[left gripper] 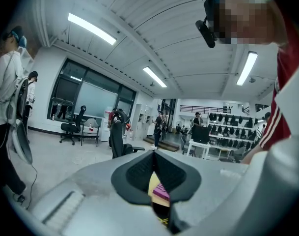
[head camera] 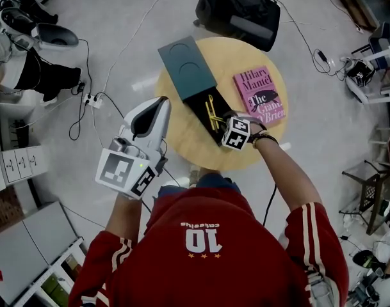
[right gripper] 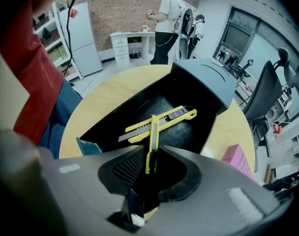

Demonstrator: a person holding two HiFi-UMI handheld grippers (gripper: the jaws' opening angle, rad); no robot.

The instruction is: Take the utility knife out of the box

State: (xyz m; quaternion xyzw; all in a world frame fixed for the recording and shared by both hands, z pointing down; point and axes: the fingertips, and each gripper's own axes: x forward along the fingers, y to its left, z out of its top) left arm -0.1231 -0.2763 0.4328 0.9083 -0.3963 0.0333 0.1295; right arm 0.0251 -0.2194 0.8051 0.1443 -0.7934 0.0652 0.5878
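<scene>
Wood in a pale yellow tone tops the 1 round table (head camera: 175, 139), which stands on a smooth grey floor (head camera: 118, 37) in a workroom with a brick wall and tall windows. On the table are 1 open black box (right gripper: 115, 117), its grey-green lid (head camera: 187, 68) just beyond it, and 1 pink book (head camera: 259, 93) beside the box. Inside the box, 2 yellow utility knives cross each other: the flat knife (right gripper: 164, 121) lies on the bottom and the edge-on knife (right gripper: 151, 144) lies over it. The right gripper (right gripper: 150, 156) points steeply down into the box, its jaws released, standing apart on either side of the edge-on knife without pressing it. The left gripper (head camera: 160, 102) hangs off the table's left edge, clenched on nothing. Around the table are 1 black office chair (head camera: 239, 8) and 1 power strip (head camera: 91, 99) with trailing cables.
</scene>
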